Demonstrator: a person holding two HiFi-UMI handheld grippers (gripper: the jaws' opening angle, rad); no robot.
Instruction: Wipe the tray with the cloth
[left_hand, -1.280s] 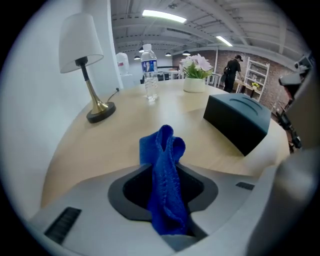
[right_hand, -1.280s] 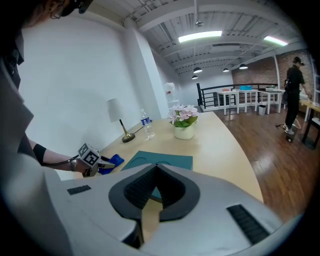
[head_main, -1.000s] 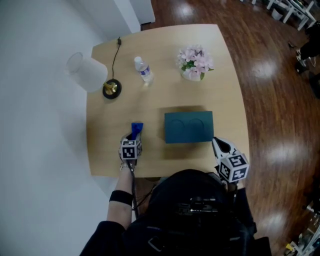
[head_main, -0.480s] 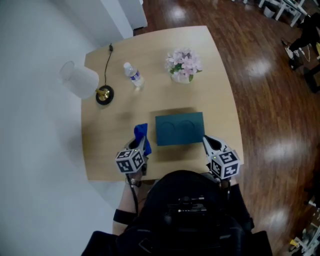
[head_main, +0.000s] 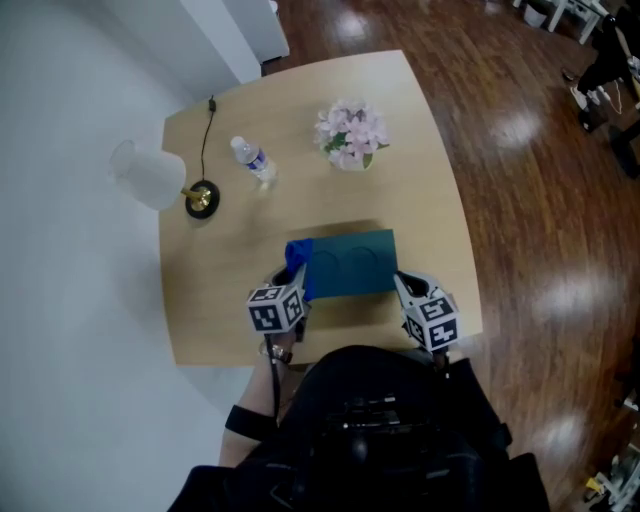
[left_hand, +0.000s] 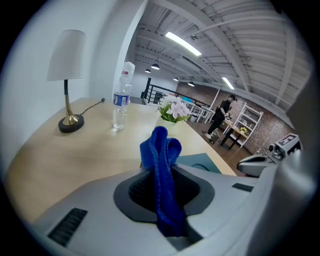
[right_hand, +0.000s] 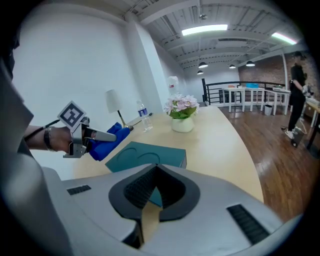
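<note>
Blue terry cloth (left_hand: 161, 170) is clamped between the jaws of the left gripper (head_main: 292, 274), and a folded bunch stands out past the tips. The cloth sits at the 9 o'clock edge of the flat rectangular teal tray (head_main: 355, 262) (contact with the tray cannot be confirmed). The tray lies on the light wooden table (head_main: 215, 300). The right gripper (head_main: 402, 284) is at the tray's 4 o'clock corner, with its jaws together at the tips and nothing between them. From the tray, a white-shaded lamp (head_main: 148, 175) stands at 10 o'clock, a clear plastic water bottle (head_main: 252, 160) at 11 o'clock and a pot of pink flowers (head_main: 349, 133) at 12 o'clock.
</note>
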